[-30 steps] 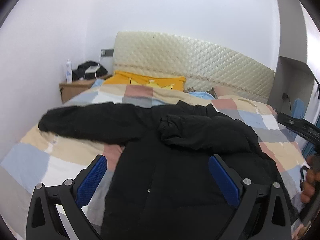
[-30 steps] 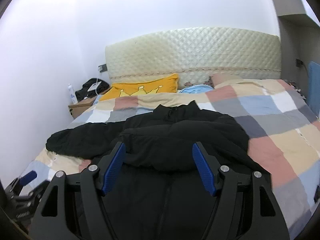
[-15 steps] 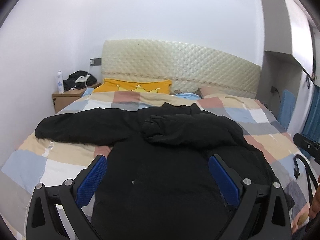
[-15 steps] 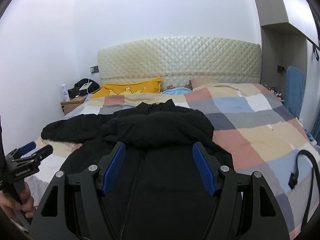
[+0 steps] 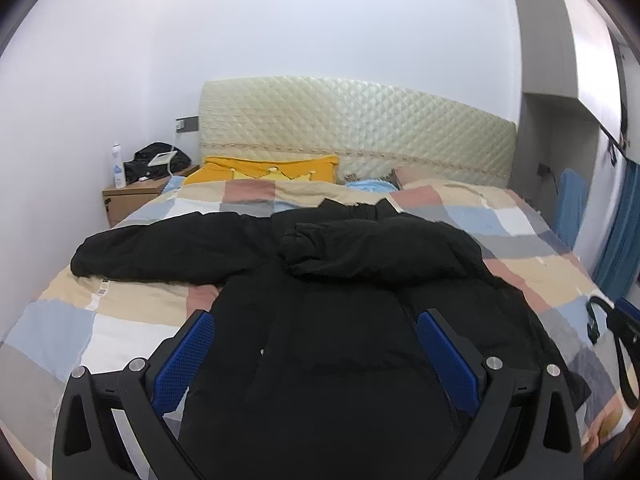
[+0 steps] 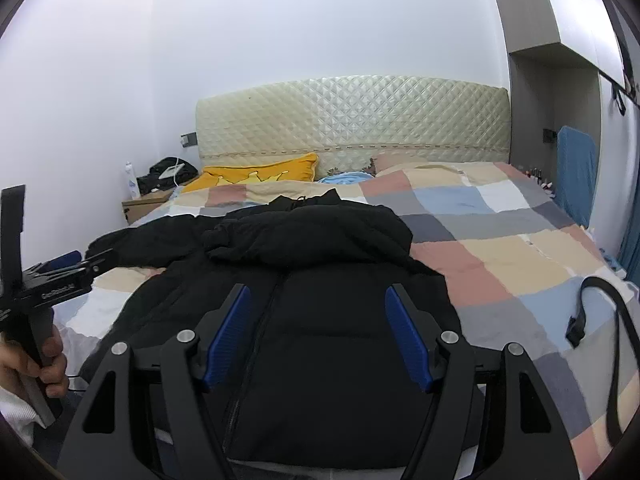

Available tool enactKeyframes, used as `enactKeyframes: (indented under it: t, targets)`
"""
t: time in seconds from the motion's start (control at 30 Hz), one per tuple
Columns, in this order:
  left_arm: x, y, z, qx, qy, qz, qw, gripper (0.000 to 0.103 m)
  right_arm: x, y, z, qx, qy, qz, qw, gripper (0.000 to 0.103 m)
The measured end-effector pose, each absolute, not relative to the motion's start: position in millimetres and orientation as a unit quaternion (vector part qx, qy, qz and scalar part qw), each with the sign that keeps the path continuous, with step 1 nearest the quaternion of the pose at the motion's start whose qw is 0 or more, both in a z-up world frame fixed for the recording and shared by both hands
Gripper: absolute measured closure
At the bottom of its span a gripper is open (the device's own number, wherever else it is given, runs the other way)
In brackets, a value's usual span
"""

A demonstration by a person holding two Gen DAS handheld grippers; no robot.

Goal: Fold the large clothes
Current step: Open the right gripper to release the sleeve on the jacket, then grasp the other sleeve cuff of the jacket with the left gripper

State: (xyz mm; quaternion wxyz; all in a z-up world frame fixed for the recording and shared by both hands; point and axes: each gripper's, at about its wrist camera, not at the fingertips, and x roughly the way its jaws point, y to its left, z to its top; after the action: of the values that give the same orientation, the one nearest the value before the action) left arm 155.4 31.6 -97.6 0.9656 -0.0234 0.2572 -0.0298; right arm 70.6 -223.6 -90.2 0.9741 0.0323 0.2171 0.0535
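A large black padded jacket (image 5: 340,320) lies front up on the bed, zip closed. Its right sleeve (image 5: 360,252) is folded across the chest. Its left sleeve (image 5: 160,252) stretches out to the left. The jacket also shows in the right wrist view (image 6: 328,280). My left gripper (image 5: 316,356) is open and empty, held above the jacket's lower part. My right gripper (image 6: 318,332) is open and empty, above the jacket's hem. The left gripper also shows in the right wrist view (image 6: 60,270), held in a hand at the far left.
The bed has a checked quilt (image 5: 500,216) and a cream quilted headboard (image 5: 360,128). A yellow pillow (image 5: 264,170) lies at its head. A wooden nightstand (image 5: 132,196) with a bottle and a black bag stands left. A black strap (image 6: 600,312) lies on the quilt at right.
Both grippers have drawn back and risen from the jacket, so more of the bed and room shows. The jacket has not moved. Both grippers stay open.
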Motion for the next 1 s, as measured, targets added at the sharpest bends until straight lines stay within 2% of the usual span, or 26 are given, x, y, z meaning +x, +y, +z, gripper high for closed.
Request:
enactKeyframes:
  t: [0.2,0.43,0.7,0.8,1.0]
  targets:
    - [160.5,29.5,-92.9,-0.003,0.266,-0.037,0.963,0.000,73.2,-223.7,-97.7,0.048,0.216,0.049,0.974,0.033]
    - [187.2,72.8,-60.5,-0.020,0.255,-0.026,0.966,0.000,76.7,-221.2,-104.6,0.039,0.226,0.042,0.972,0.033]
    - [226.0,179.8,-38.0,-0.050,0.264,-0.016,0.963,0.000,78.8,-216.8,-106.5,0.033,0.231,0.039,0.972,0.033]
    - [249.8,245.2,-49.9,-0.081,0.287,0.039,0.954,0.001,82.7,-215.4,-109.1,0.035,0.236,0.043,0.970,0.033]
    - [274.0,338.7,-86.9,-0.095,0.287,0.113,0.946,0.001,94.2,-215.2,-120.6,0.046,0.245,0.049,0.967,0.032]
